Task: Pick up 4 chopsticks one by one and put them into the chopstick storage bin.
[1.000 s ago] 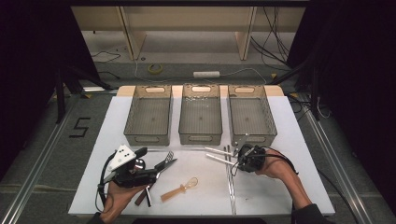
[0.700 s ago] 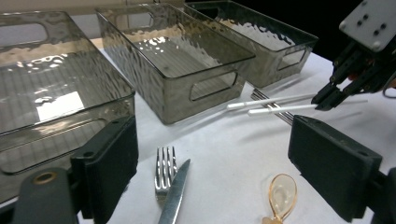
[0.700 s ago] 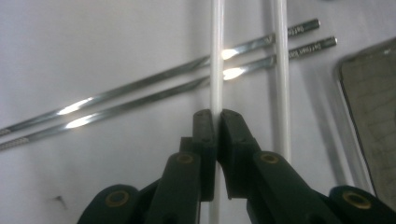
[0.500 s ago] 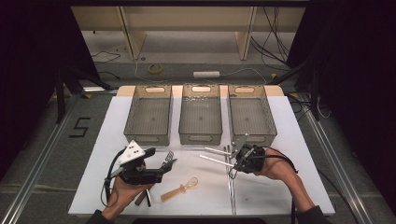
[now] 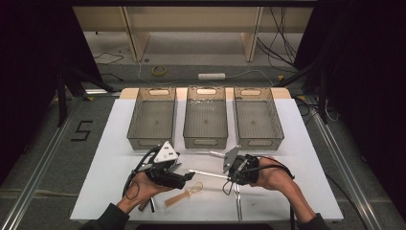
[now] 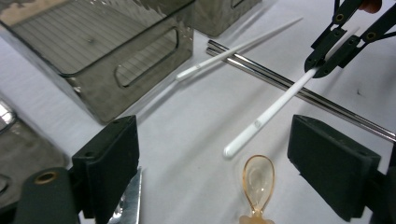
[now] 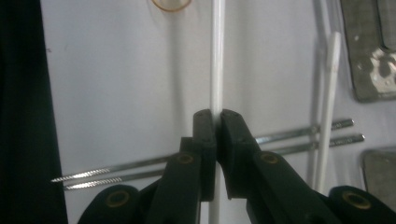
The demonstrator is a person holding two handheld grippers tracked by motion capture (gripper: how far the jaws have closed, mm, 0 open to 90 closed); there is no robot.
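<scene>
Bins: three bins (image 5: 205, 120) stand side by side at the worktop's (image 5: 297, 143) far half.
Chopsticks: metal chopsticks (image 6: 299, 91) lie before the bins, a second white chopstick (image 6: 233, 49) across them.
Spoon: the spoon (image 5: 184, 194) lies nearest the person, between the hands.
Held chopstick: the white chopstick (image 7: 217, 56) sits between the right gripper's (image 7: 215, 122) fingers, pointing toward the left gripper (image 6: 212, 158).

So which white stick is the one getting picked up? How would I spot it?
Find the three grey bins at the back of the white table. In front of the right bin, the right tool pinches a white chopstick lifted at a slant. Its twin, the other white chopstick, lies flat across the metal chopsticks, untouched.
</scene>
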